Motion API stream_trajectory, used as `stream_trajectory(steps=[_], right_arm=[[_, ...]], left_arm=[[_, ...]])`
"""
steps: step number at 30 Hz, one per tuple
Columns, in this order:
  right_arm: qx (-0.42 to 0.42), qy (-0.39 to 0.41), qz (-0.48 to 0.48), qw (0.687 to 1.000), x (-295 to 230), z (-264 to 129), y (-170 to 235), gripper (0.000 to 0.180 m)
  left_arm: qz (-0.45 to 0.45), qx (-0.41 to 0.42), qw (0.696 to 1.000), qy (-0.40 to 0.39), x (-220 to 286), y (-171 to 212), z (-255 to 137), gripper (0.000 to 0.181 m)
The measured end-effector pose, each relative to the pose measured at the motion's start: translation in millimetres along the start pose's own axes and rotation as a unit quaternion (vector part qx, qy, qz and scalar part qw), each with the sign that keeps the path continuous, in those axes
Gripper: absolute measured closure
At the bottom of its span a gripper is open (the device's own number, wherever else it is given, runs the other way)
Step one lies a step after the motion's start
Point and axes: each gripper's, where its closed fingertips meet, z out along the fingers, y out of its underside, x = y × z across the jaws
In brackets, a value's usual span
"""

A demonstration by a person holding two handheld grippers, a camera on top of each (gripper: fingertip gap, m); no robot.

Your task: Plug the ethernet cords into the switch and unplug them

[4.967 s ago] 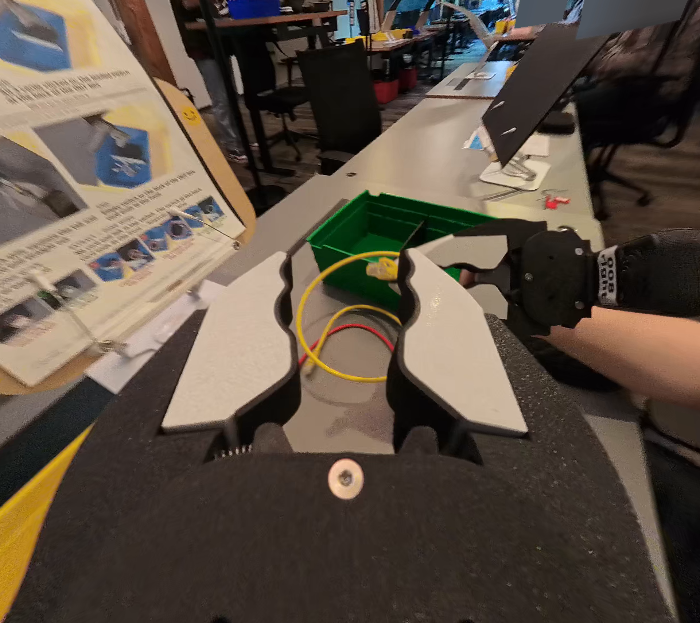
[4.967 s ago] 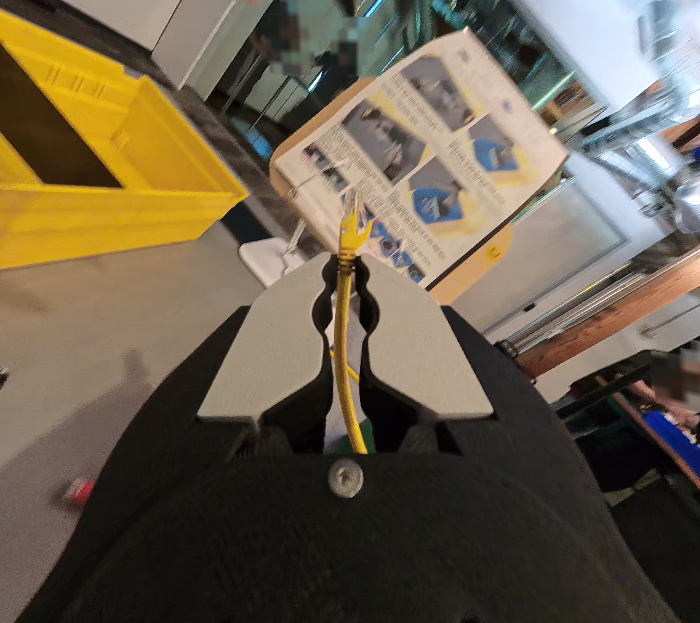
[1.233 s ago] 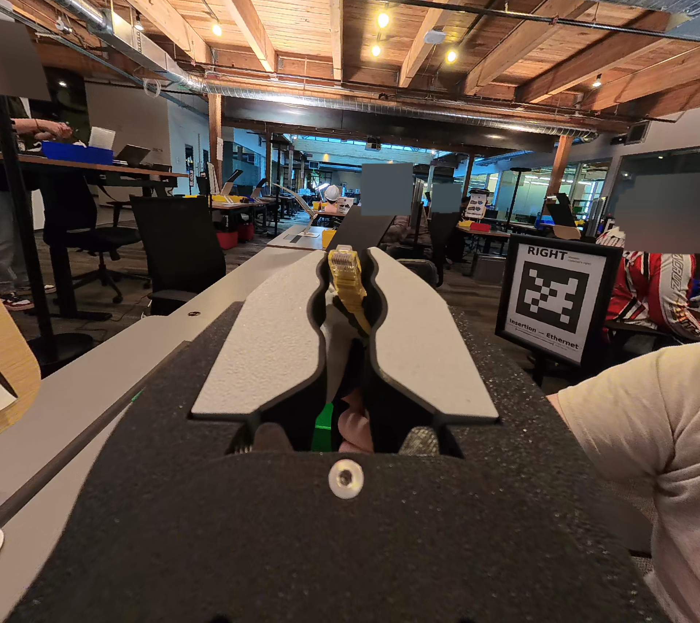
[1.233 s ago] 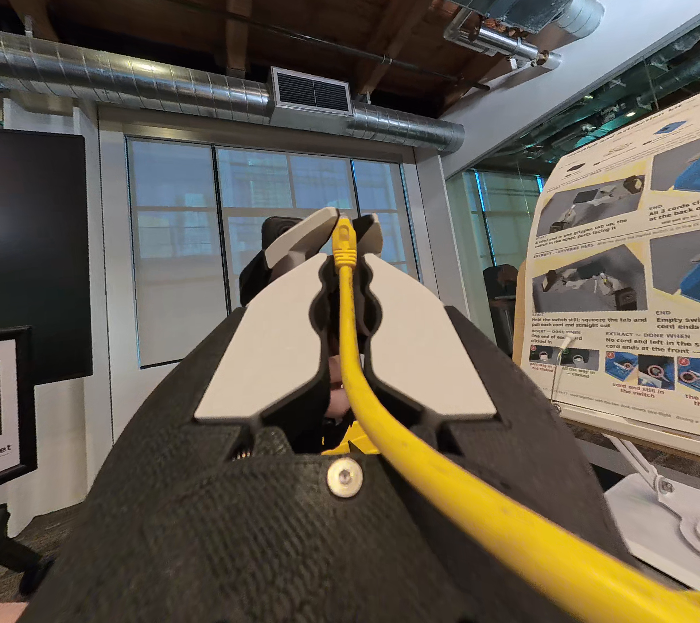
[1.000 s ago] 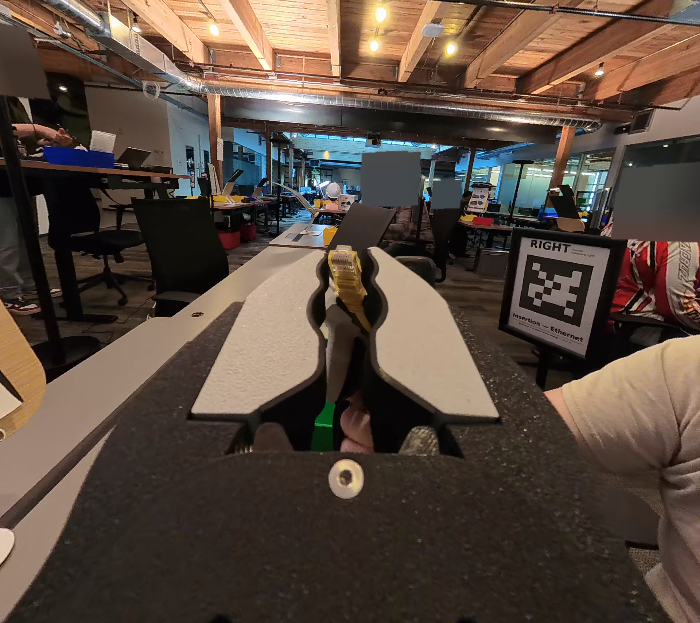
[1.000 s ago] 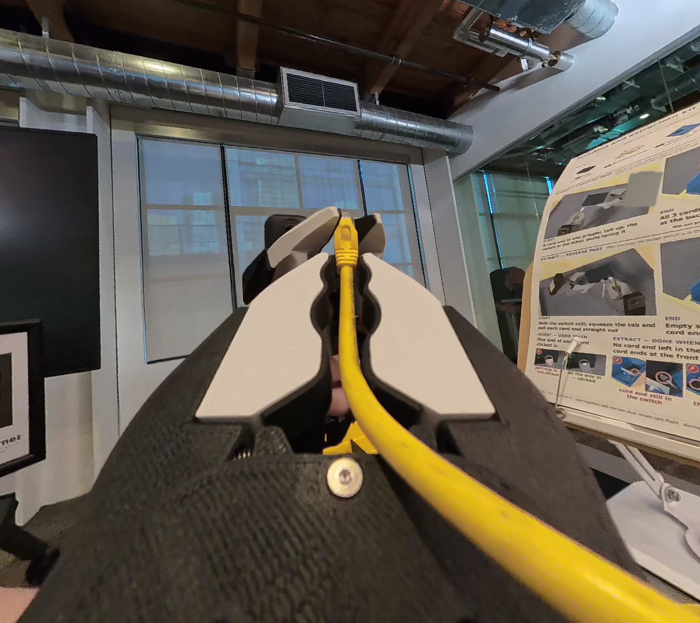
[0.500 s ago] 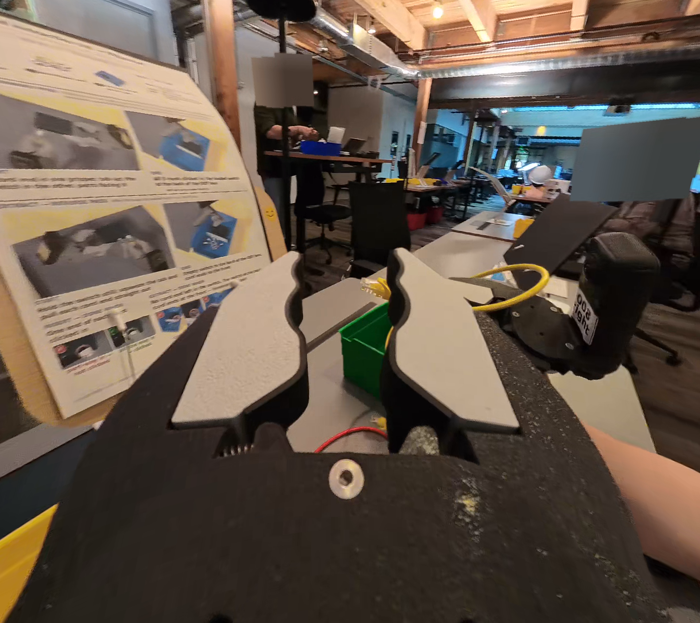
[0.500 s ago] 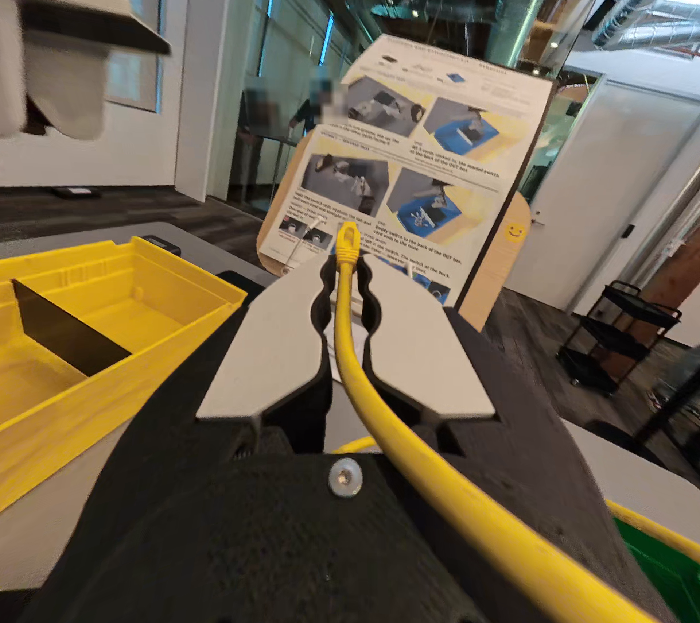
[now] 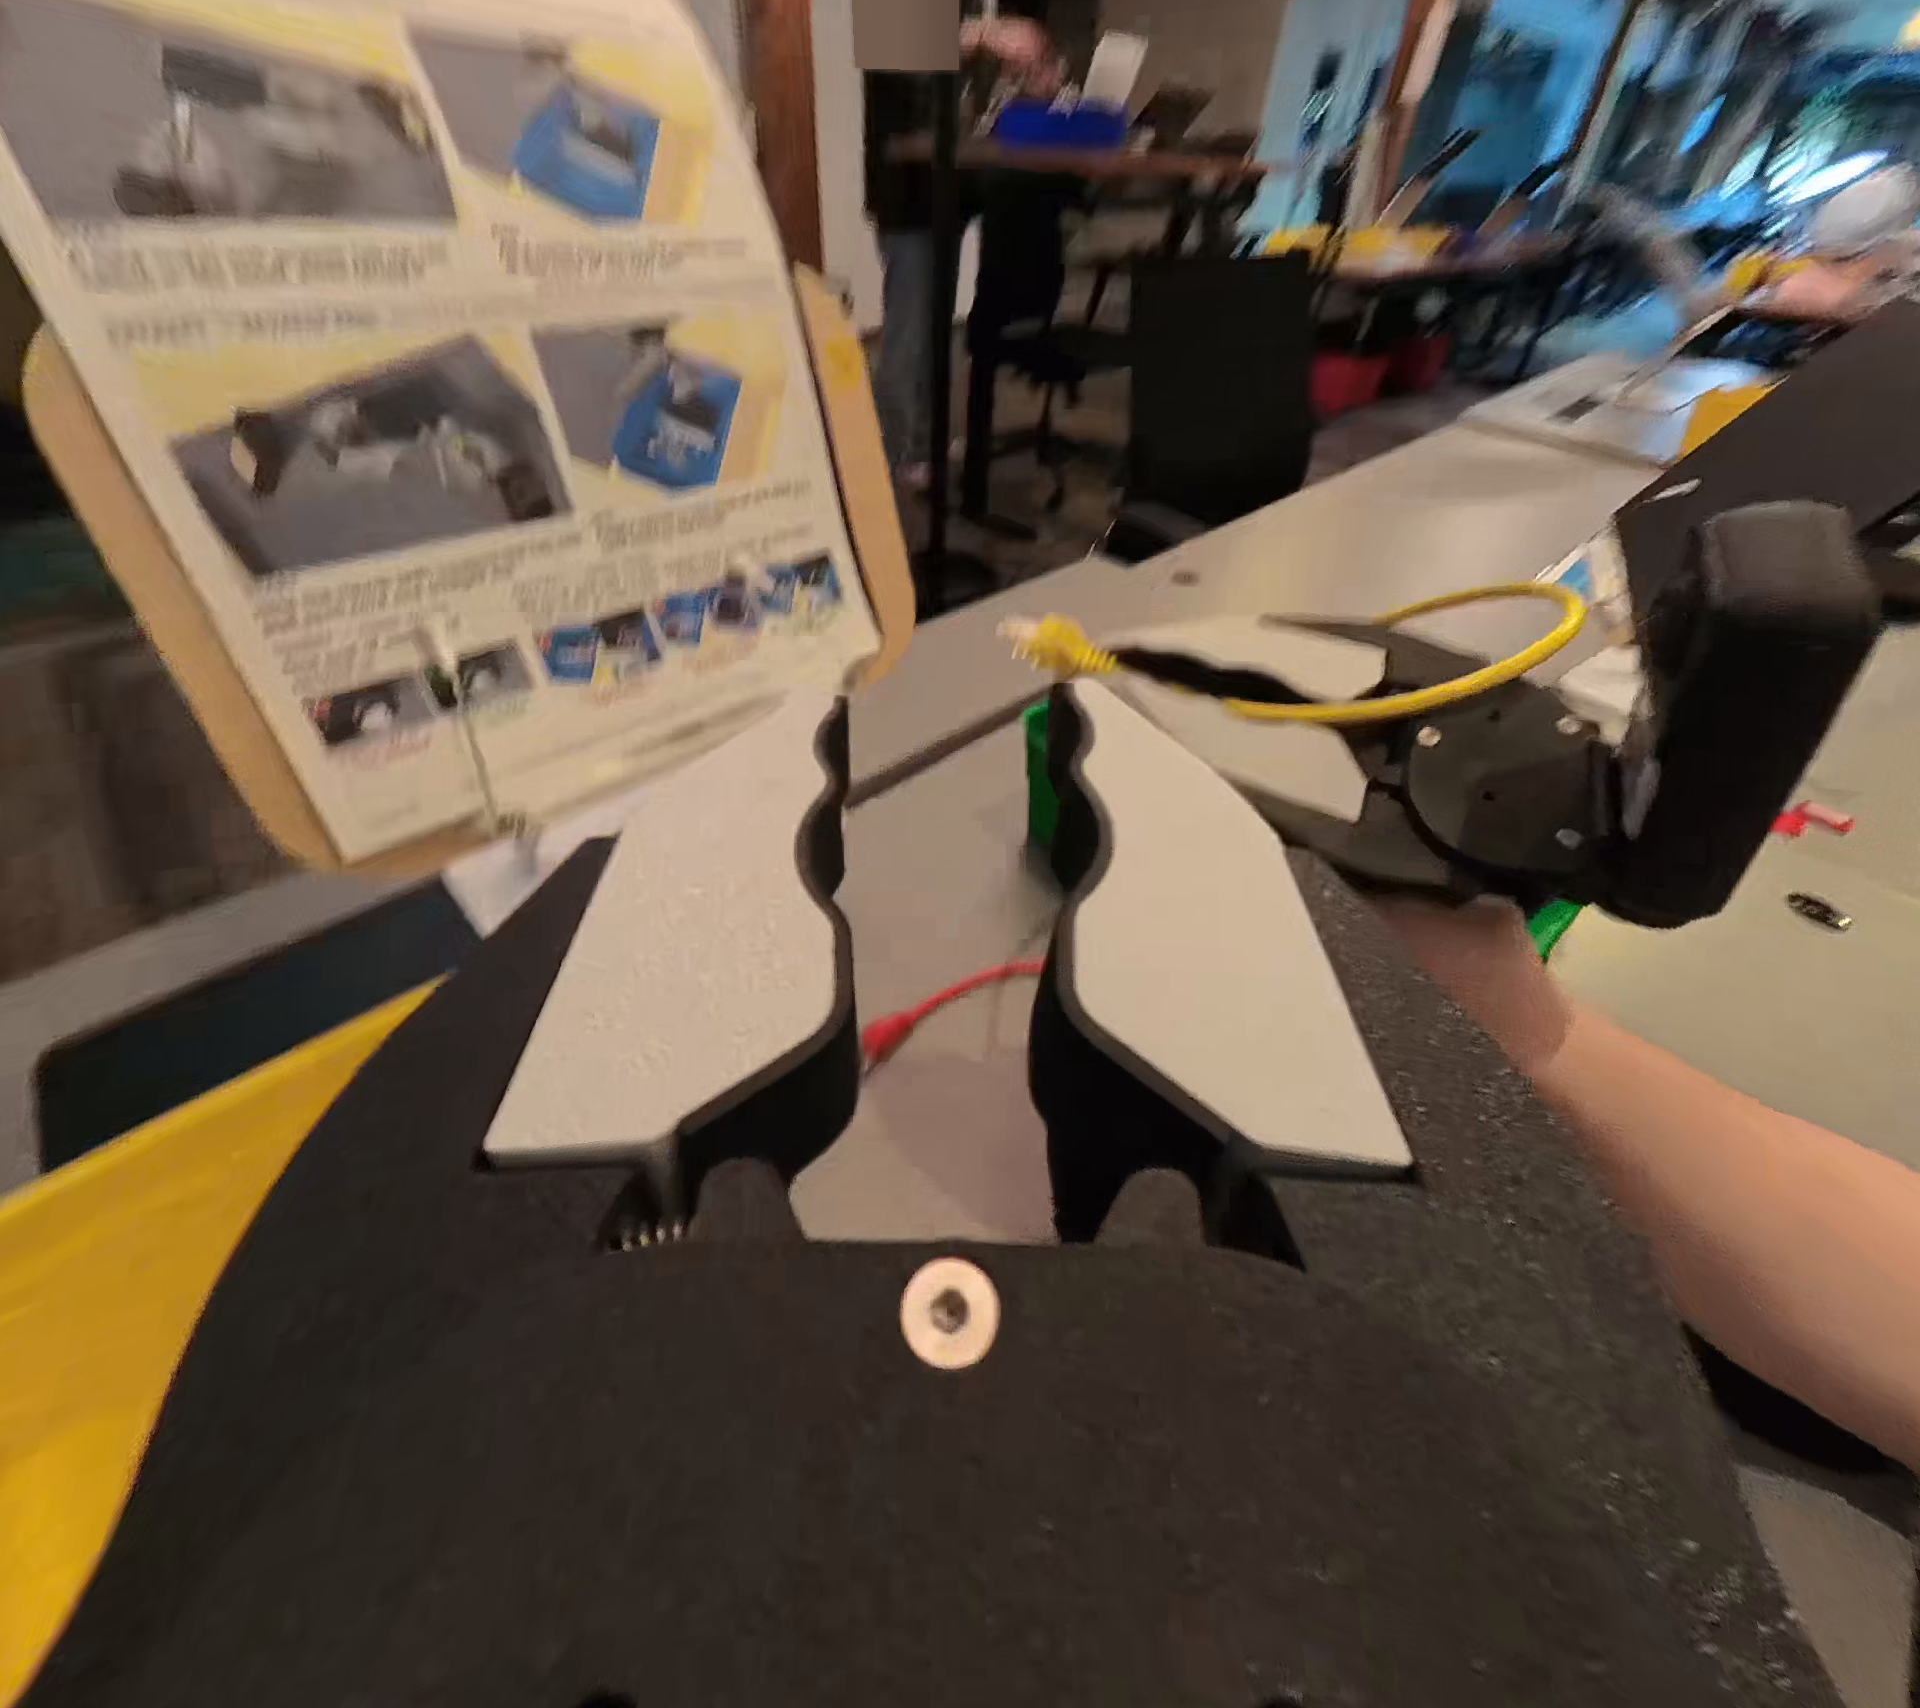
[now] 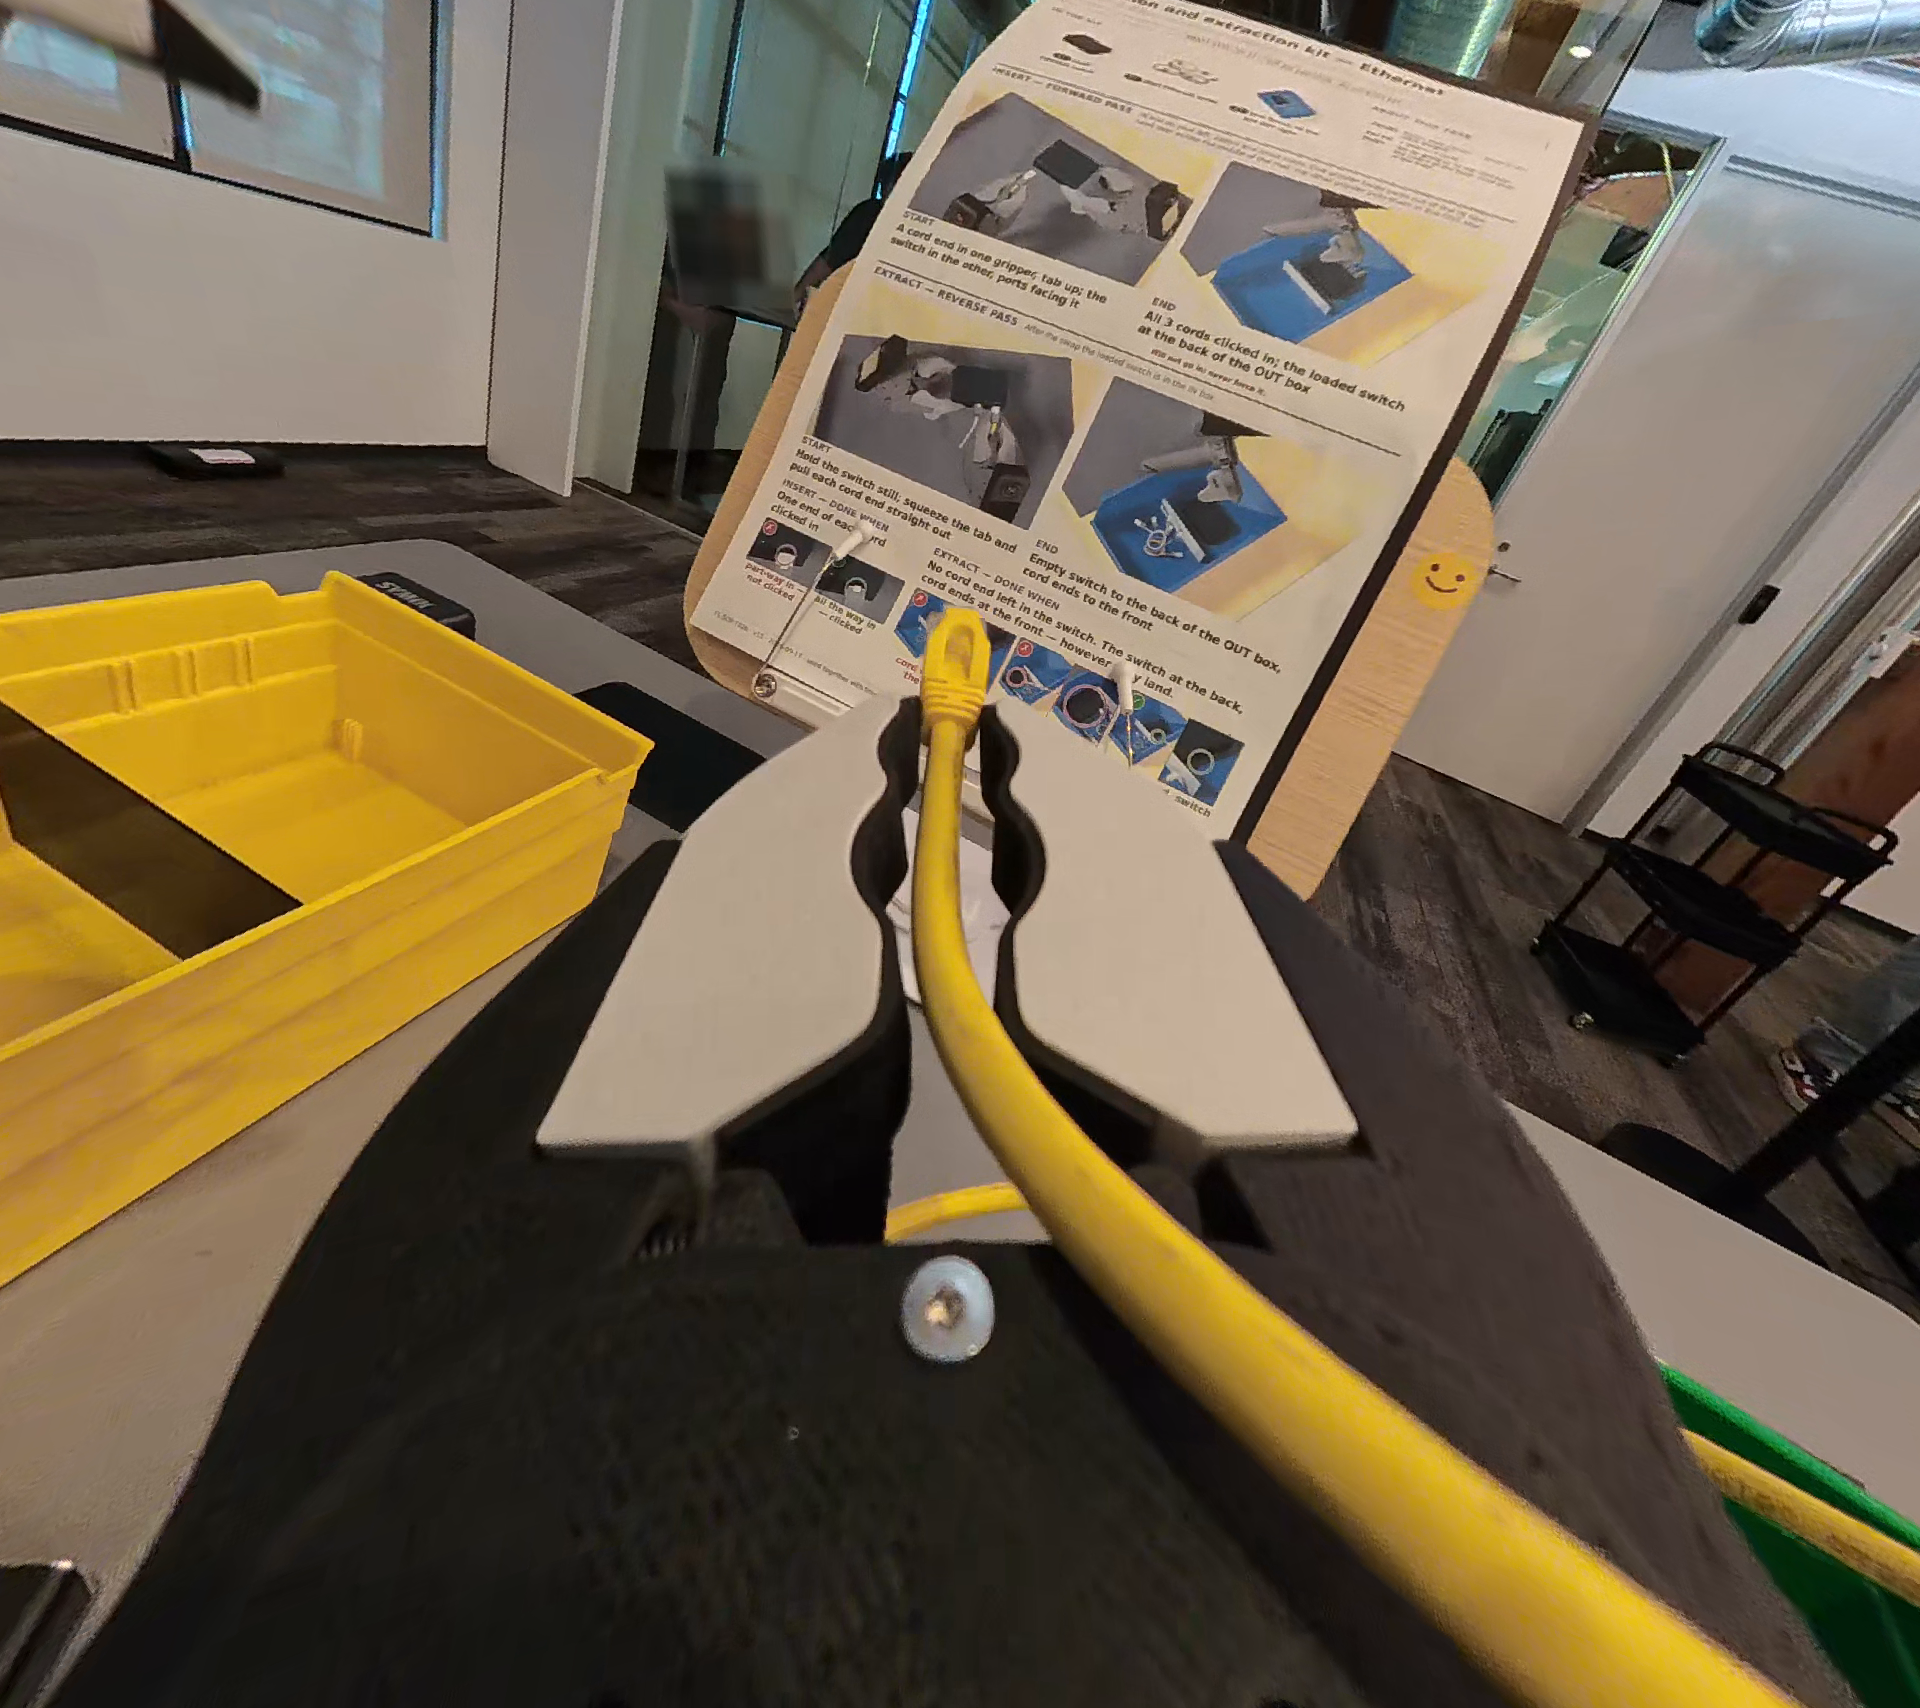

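Observation:
My right gripper (image 10: 948, 723) is shut on a yellow ethernet cord (image 10: 966, 962), with the plug (image 10: 954, 656) sticking out past the fingertips. The cord trails back over the gripper body. In the left wrist view the right gripper (image 9: 1132, 666) hangs above the table at the right, with the yellow plug (image 9: 1049, 642) pointing left and the cord (image 9: 1455, 671) looping behind. My left gripper (image 9: 948, 723) is open and empty above the grey table (image 9: 1351, 536). A red cord (image 9: 951, 998) lies on the table between its fingers. No switch is in view.
An instruction board (image 9: 416, 328) on a stand is at the left, also in the right wrist view (image 10: 1143, 432). A yellow bin (image 10: 260, 827) with a black divider sits left. A green bin (image 9: 1039, 775) is behind my left fingers, its corner in the right wrist view (image 10: 1829, 1554). Spacing between my two grippers at the tips: around 12 cm.
My left gripper let go of the yellow plug, opened, and swung down left toward the table and board. My right gripper, still shut on the yellow cord, tilted down from the ceiling toward the board.

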Motion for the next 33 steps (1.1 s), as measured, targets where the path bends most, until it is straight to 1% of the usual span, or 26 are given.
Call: stream_trajectory(steps=[2, 3, 5, 7, 9, 11, 13, 16, 19, 22, 24, 25, 27, 29, 30, 31, 33], right_arm=[[0.007, -0.01, 0.003, 1.0, 2, -2, -3, 0.168], [0.01, -0.012, 0.006, 1.0, 6, -3, -4, 0.168], [0.016, -0.02, 0.015, 1.0, 15, -5, -8, 0.167], [0.021, -0.023, 0.039, 0.999, 26, -9, -11, 0.167], [0.025, -0.027, 0.067, 0.997, 37, -12, -13, 0.167], [0.028, -0.032, 0.088, 0.995, 44, -14, -13, 0.167], [0.031, -0.031, 0.098, 0.994, 50, -16, -14, 0.167], [0.031, -0.039, 0.094, 0.994, 50, -19, -16, 0.167], [0.043, -0.048, 0.089, 0.994, 47, -25, -25, 0.167], [0.054, -0.062, 0.098, 0.992, 44, -31, -34, 0.167], [0.059, -0.07, 0.096, 0.991, 41, -34, -39, 0.167], [0.062, -0.072, 0.093, 0.991, 40, -35, -41, 0.167], [0.068, -0.077, 0.086, 0.991, 37, -37, -45, 0.167], [0.071, -0.083, 0.079, 0.991, 35, -38, -47, 0.167], [0.072, -0.085, 0.075, 0.991, 34, -39, -48, 0.167], [0.072, -0.086, 0.072, 0.991, 34, -39, -48, 0.167], [0.074, -0.088, 0.071, 0.991, 34, -40, -49, 0.167]], left_arm=[[-0.005, -0.076, 0.997, -0.02, 9, 21, -3, 0.144], [-0.01, -0.094, 0.995, -0.017, 19, 28, -7, 0.141], [-0.015, -0.12, 0.992, -0.02, 37, 46, -21, 0.141], [0.0, -0.167, 0.984, -0.065, 45, 80, -40, 0.141], [0.009, -0.245, 0.962, -0.121, 46, 129, -62, 0.135], [-0.017, -0.314, 0.94, -0.134, 57, 175, -76, 0.131], [-0.057, -0.361, 0.922, -0.127, 69, 211, -76, 0.128], [-0.098, -0.415, 0.894, -0.137, 73, 248, -67, 0.127], [-0.074, -0.447, 0.867, -0.207, 59, 265, -60, 0.128], [-0.055, -0.48, 0.837, -0.257, 49, 279, -54, 0.113], [-0.078, -0.505, 0.823, -0.248, 54, 291, -48, 0.103], [-0.09, -0.514, 0.816, -0.248, 55, 296, -46, 0.101], [-0.11, -0.541, 0.791, -0.266, 50, 309, -49, 0.097], [-0.131, -0.565, 0.769, -0.271, 49, 321, -51, 0.095], [-0.145, -0.574, 0.763, -0.259, 52, 326, -49, 0.096], [-0.159, -0.572, 0.764, -0.254, 54, 326, -46, 0.098], [-0.156, -0.583, 0.758, -0.246, 54, 326, -44, 0.103]])
